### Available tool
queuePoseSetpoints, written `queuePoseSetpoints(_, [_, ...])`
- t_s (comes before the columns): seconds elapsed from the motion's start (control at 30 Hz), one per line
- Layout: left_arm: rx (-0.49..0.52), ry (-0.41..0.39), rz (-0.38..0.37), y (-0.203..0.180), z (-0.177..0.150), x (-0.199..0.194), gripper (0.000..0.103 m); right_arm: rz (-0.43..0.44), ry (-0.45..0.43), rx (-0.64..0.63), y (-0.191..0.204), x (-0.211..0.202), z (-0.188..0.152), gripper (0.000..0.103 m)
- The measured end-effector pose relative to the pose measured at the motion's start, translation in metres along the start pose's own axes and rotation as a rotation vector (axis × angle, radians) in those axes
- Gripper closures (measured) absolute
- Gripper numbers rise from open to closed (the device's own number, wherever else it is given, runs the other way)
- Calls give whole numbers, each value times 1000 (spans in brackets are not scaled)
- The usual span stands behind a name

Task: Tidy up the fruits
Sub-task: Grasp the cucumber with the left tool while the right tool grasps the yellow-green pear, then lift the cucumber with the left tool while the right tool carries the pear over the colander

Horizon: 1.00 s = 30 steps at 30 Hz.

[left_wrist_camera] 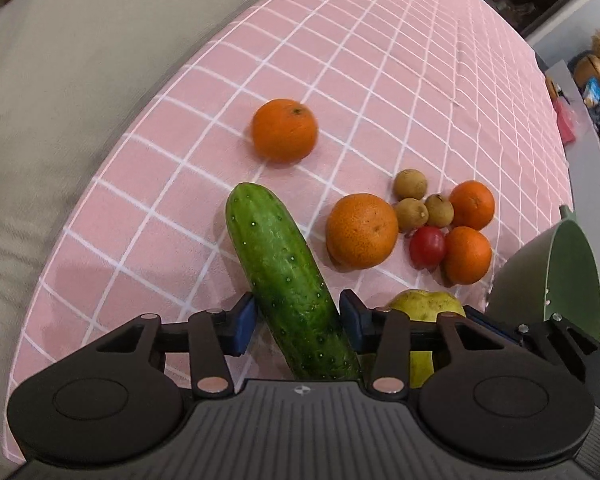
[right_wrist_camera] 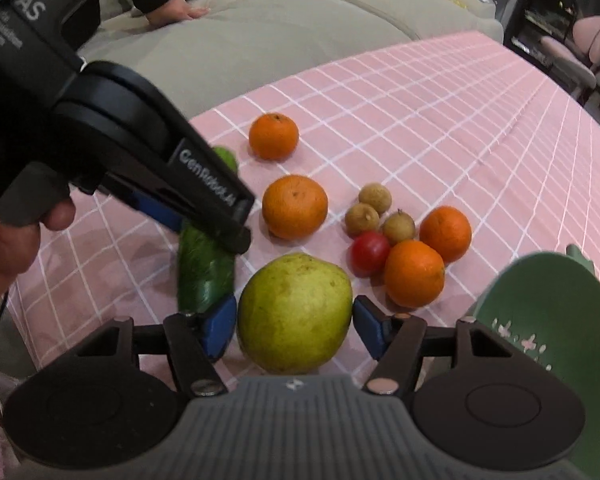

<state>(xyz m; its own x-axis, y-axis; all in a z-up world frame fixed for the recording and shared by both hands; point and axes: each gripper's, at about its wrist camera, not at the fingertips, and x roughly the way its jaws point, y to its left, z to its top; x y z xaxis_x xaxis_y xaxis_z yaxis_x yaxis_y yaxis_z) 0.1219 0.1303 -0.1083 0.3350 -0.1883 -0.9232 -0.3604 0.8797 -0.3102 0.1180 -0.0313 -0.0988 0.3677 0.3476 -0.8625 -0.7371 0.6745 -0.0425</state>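
On the pink checked tablecloth (left_wrist_camera: 380, 60) lie a cucumber (left_wrist_camera: 288, 280), a green pear (right_wrist_camera: 294, 312), several oranges (left_wrist_camera: 284, 130) (right_wrist_camera: 295, 206), three small brown fruits (right_wrist_camera: 362, 218) and a red tomato (right_wrist_camera: 369, 253). My left gripper (left_wrist_camera: 298, 322) is open, its blue pads on either side of the cucumber with small gaps; it also shows in the right wrist view (right_wrist_camera: 204, 220). My right gripper (right_wrist_camera: 294, 330) is open around the pear, pads close to its sides. The pear shows partly behind the left gripper's finger (left_wrist_camera: 424, 308).
A green colander bowl (right_wrist_camera: 548, 344) stands at the right, beside the right gripper; it also shows in the left wrist view (left_wrist_camera: 568, 280). A grey sofa (right_wrist_camera: 260, 28) borders the table's far left edge. Shelves and clutter (left_wrist_camera: 592, 80) lie beyond the right edge.
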Motion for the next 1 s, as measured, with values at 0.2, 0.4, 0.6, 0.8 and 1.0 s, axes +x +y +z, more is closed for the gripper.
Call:
queuePoseSetpoints(0.2, [37, -31, 21, -9, -3, 3, 53, -13, -16, -12, 0, 6, 1, 42])
queuePoseSetpoints(0.4, [73, -49, 39, -16, -6, -4, 55, -28, -41, -7, 3, 2, -2, 43])
queuePoseSetpoints(0.6, [108, -92, 50, -25, -15, -29, 58, -26, -96, 14, 4, -23, -8, 43])
queuePoseSetpoints(0.8, [137, -183, -13, -37, -24, -72, 60, -36, -183, 49, -1, -67, -9, 43])
queuePoseSetpoints(1.0, [203, -272, -110, -59, -31, -108, 60, -59, -256, 95, -11, -109, -13, 43])
